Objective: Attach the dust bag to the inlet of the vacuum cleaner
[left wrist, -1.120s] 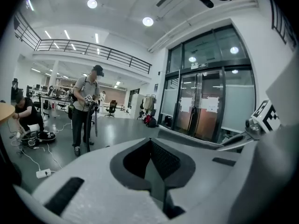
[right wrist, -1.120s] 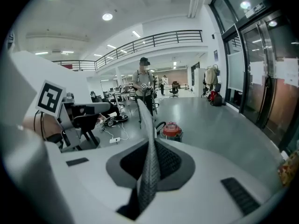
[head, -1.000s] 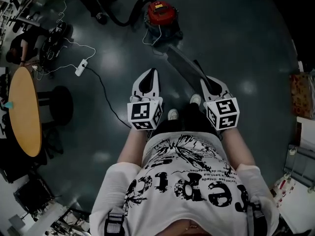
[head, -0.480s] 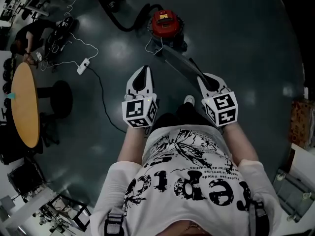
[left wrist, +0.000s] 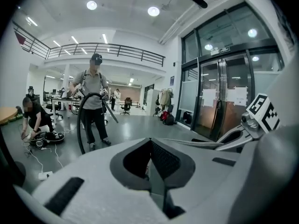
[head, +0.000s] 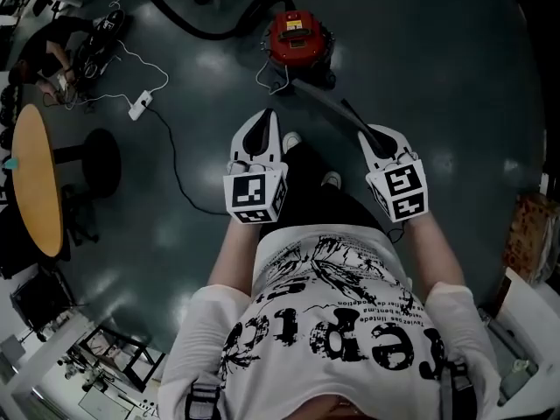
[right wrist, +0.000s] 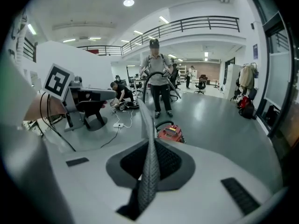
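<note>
1. Looking down in the head view, the right gripper (head: 367, 138) is clamped on the dust bag (head: 325, 105). The bag is a flat, thin grey sheet, and it runs as a long strip from the jaws toward the upper centre of the frame.
2. Over in the right gripper view the bag (right wrist: 148, 171) shows edge-on, a narrow band with a fine woven, mesh-like grain. It is pinched tight between the dark cross-hatched pads of the right gripper (right wrist: 150, 143).
3. The left gripper (head: 264, 117) sits left of centre, a smooth white moulded shell. In its own view the left gripper (left wrist: 150, 141) has its jaws pressed together with nothing between them.
4. The vacuum cleaner (head: 297, 35) is a squat round drum with a glossy red lid at upper centre. The bag's far end lies close below it; I cannot tell whether they touch.
5. A thick black hose (head: 219, 26) curves off the drum toward the upper left.
6. A round wooden table (head: 35, 182) hugs the left edge, and a white power strip (head: 139, 108) trails a thin cable across the shiny dark floor (head: 437, 77).
</note>
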Tool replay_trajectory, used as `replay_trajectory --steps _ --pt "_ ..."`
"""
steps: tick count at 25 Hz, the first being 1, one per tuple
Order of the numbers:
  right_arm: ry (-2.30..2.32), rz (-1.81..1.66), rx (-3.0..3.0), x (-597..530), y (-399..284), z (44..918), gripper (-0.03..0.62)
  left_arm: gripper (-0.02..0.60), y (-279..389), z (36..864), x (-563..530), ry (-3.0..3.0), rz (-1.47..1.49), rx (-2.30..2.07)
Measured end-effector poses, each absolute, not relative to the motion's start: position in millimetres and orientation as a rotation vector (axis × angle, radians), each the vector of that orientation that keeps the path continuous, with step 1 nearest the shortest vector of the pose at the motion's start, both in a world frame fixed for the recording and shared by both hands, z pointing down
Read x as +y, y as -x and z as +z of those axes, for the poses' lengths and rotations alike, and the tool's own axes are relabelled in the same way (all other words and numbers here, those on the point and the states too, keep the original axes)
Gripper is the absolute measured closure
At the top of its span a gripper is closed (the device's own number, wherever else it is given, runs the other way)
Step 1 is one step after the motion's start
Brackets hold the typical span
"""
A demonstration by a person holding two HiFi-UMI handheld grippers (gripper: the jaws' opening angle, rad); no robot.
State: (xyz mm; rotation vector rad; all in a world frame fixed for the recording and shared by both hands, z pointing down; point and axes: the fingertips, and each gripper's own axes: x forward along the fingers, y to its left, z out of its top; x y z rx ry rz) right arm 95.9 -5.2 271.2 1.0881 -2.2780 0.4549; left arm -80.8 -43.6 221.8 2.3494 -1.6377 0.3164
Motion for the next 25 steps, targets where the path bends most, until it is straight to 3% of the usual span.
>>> replay_trajectory --steps 6,17,25 --pt "-0.972 0.410 -2.317 -56.0 -77.2 357.7 0.569 0.577 92.7 301.2 -111.3 -2.388 0.368 -1.594" --pt "-0.827 0.163 -2.406 -121.4 -39.8 586.1 0.569 0.578 114.6 546.5 -209.8 -2.424 0.272 -1.568" --pt "-0.788 0.009 -2.439 -149.5 -39.0 669.0 0.569 0.578 109.5 621.7 -248.0 -2.586 0.297 -1.596"
